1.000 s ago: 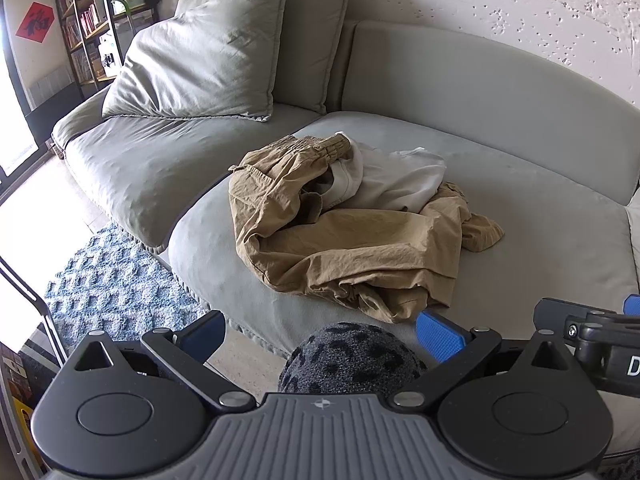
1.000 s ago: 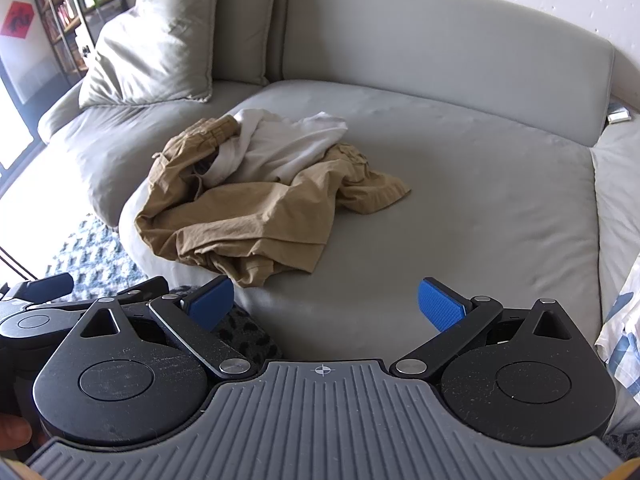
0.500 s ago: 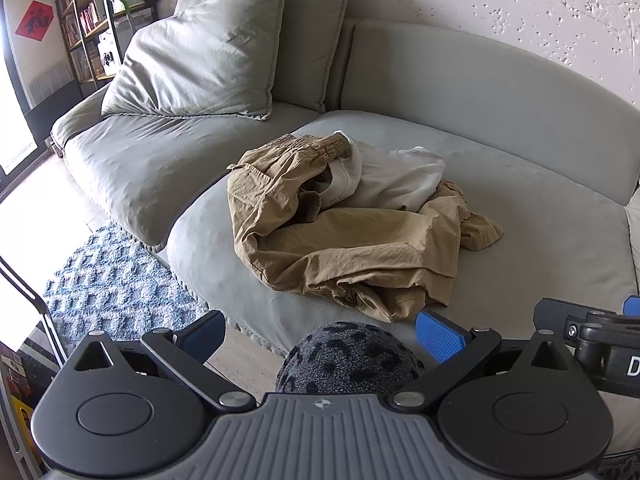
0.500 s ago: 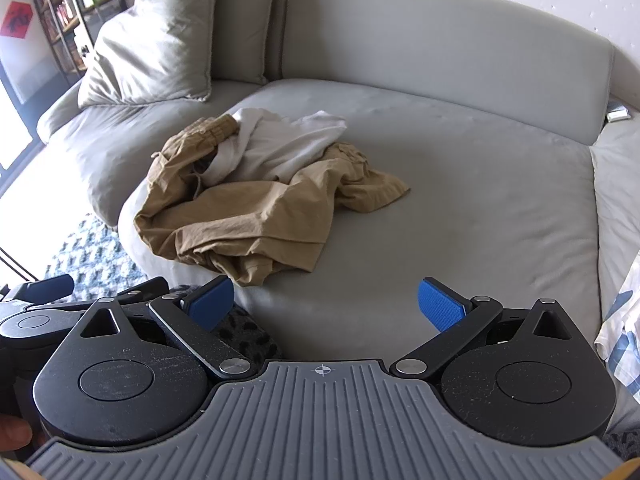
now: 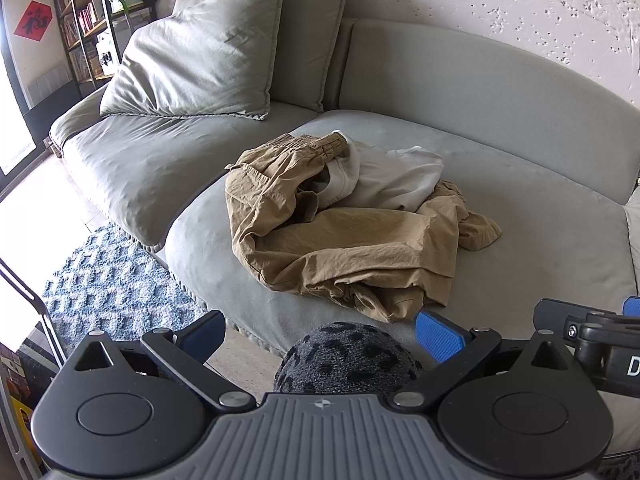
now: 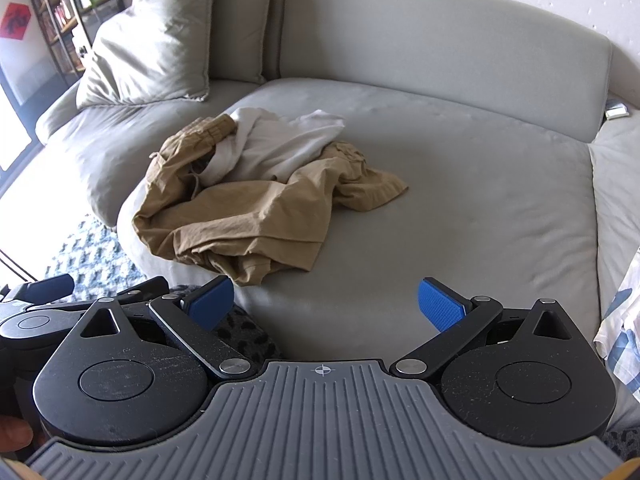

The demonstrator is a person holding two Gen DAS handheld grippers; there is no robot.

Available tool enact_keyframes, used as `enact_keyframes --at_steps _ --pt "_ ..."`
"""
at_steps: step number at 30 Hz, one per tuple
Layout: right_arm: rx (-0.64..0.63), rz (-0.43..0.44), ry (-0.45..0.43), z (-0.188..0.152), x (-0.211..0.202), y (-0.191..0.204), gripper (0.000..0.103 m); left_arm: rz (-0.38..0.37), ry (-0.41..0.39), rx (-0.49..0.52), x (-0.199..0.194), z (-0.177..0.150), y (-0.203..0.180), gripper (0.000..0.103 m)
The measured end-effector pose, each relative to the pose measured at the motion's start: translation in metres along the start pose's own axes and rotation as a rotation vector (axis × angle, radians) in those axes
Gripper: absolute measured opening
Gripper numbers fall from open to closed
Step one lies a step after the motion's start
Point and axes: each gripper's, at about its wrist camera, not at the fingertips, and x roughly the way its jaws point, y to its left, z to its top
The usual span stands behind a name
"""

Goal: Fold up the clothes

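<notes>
Both claws, left claw (image 5: pixel 320 330) and right claw (image 6: pixel 326 300), hang spread wide and empty short of the sofa seat (image 6: pixel 480 208), ready to reach. The crumpled khaki shorts (image 6: pixel 240 216) lie there, tangled with a white garment (image 6: pixel 280 148), needing separating first.

Grey sofa (image 5: pixel 460 92), cushions (image 5: pixel 200 64), blue rug (image 5: pixel 116 292), bookshelf (image 5: pixel 92 12)

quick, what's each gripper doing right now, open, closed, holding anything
Left gripper: open, holding nothing.
Right gripper: open, holding nothing.
</notes>
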Motion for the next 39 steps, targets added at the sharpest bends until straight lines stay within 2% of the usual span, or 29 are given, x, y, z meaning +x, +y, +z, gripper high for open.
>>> enact_keyframes --at_steps 19,24,28,32,35,37,39 --pt "0.015 0.008 0.019 0.002 0.009 -0.003 0.101 -0.033 0.017 -0.011 0.016 0.004 0.008 0.102" --pt "0.054 0.031 0.001 0.008 0.021 -0.01 0.101 0.037 0.026 -0.085 0.035 0.011 0.037 0.102" --pt "0.09 0.073 0.007 0.017 0.052 -0.019 0.1 0.092 0.032 -0.151 0.05 0.012 0.063 0.102" --pt "0.139 0.138 0.059 0.025 0.096 -0.02 0.078 0.094 0.038 -0.204 0.062 0.01 0.08 0.094" --pt "0.188 0.217 0.09 0.03 0.127 -0.015 0.076 0.073 0.044 -0.222 0.07 0.008 0.085 0.083" --pt "0.177 0.227 0.075 0.034 0.139 -0.005 0.076 0.056 0.046 -0.223 0.075 0.008 0.087 0.075" --pt "0.161 0.251 0.062 0.038 0.149 0.004 0.071 0.041 0.042 -0.212 0.081 0.01 0.087 0.064"
